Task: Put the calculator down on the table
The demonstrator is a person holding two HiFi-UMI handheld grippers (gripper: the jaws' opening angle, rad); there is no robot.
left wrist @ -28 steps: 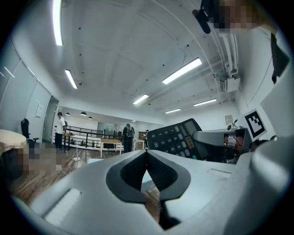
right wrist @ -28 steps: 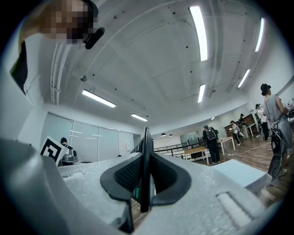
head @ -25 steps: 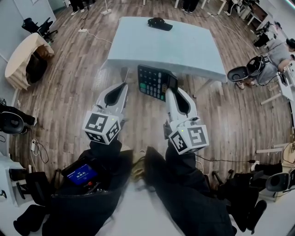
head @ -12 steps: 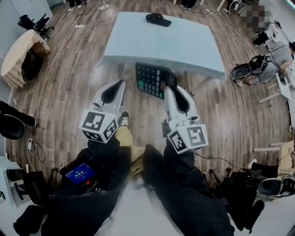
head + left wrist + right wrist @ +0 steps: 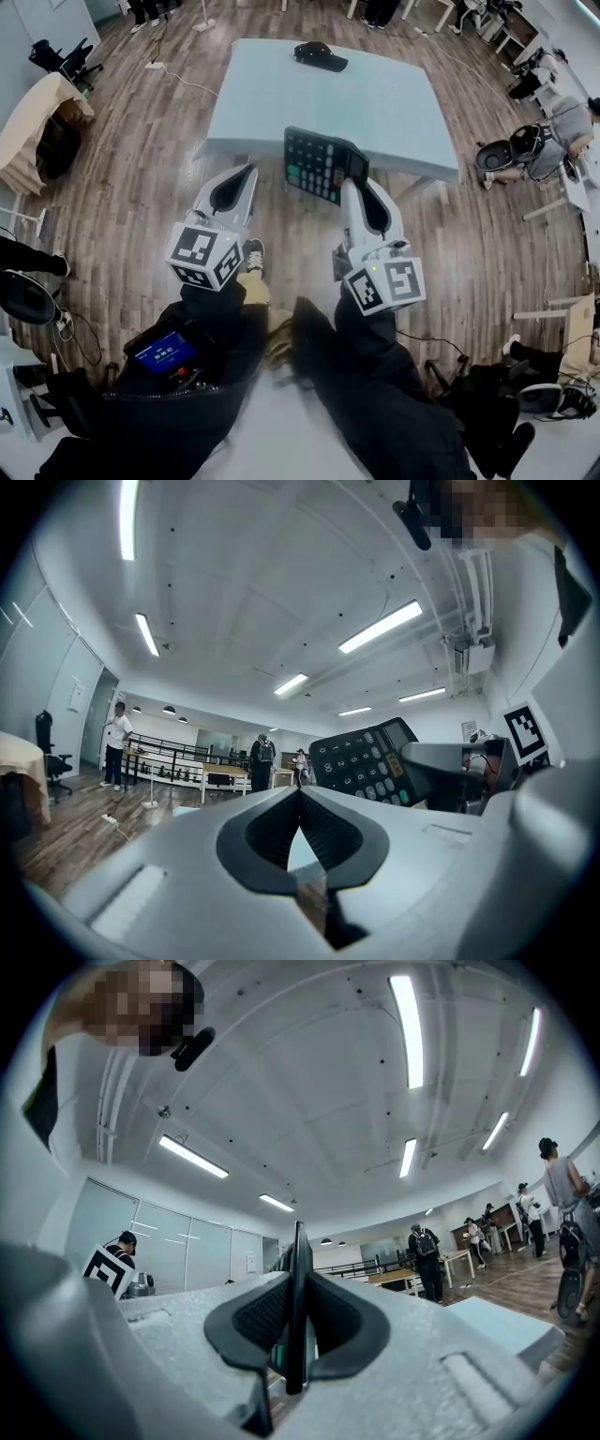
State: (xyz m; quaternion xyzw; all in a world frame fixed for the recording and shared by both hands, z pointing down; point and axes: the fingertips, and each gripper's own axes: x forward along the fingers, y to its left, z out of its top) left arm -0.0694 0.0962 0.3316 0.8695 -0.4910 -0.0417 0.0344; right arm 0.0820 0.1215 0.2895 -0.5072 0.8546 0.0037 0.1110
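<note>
You're in a big open office or lab-type room. Wood-plank floor [image 5: 141,206], pale blue table [image 5: 281,94], black office chair [image 5: 58,58], cable [image 5: 187,77] trailing over the boards. Strip lights [image 5: 380,626] on a white ceiling [image 5: 262,574], glass partition [image 5: 187,1246], people [image 5: 425,1262] standing among desks [image 5: 394,1279] farther back.

The calculator [image 5: 322,166] looks like black matt plastic. The table [image 5: 375,89] top is pale, smooth and matt. The floor [image 5: 141,178] is wood plank with a soft sheen. The left gripper [image 5: 249,169] and right gripper [image 5: 354,178] have light grey, finely grainy plastic shells. Their pads [image 5: 328,841] are black and ribbed, possibly rubber.
</note>
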